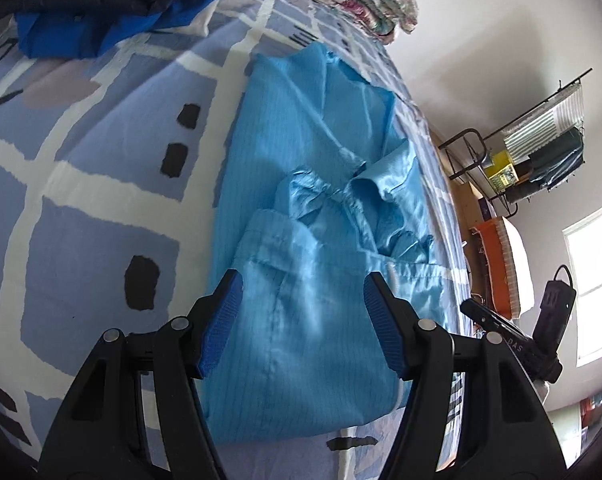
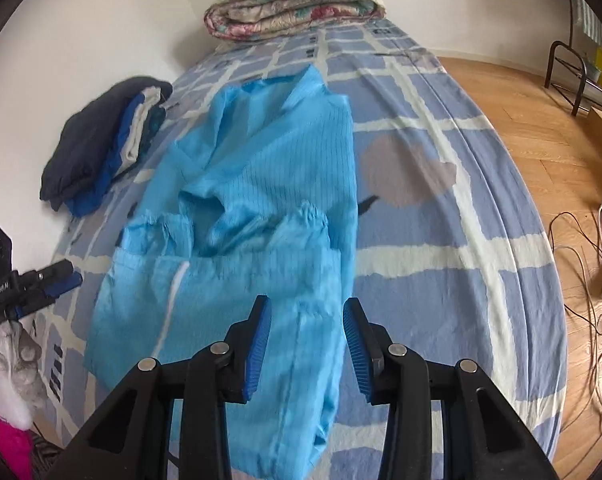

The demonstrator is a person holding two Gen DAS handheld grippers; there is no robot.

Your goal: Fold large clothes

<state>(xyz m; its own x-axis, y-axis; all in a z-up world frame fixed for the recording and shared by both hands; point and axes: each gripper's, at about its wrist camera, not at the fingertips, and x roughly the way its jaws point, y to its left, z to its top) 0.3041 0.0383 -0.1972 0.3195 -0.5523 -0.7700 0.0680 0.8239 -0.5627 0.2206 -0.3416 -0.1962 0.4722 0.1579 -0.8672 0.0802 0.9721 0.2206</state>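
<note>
A light blue garment [image 1: 301, 140] [image 2: 269, 168] lies flat along the bed, its gathered-cuff sleeves folded in across the middle. My left gripper [image 1: 304, 280] hovers open over the garment's near end, blue pads apart, with cloth below them but none pinched. My right gripper [image 2: 307, 302] is also open, just above the near hem on the garment's other side. The right wrist view also shows the left gripper [image 2: 67, 276] at the left edge, held by a white-gloved hand [image 2: 13, 352].
The bed has a blue sheet with white grid lines [image 1: 81, 220] [image 2: 441, 280]. A stack of dark folded clothes [image 2: 101, 152] lies by the wall and a folded floral quilt [image 2: 297, 4] at the far end. Beyond the bed's edge are a wooden floor with cables [image 2: 589, 300] and a metal rack [image 1: 541, 140].
</note>
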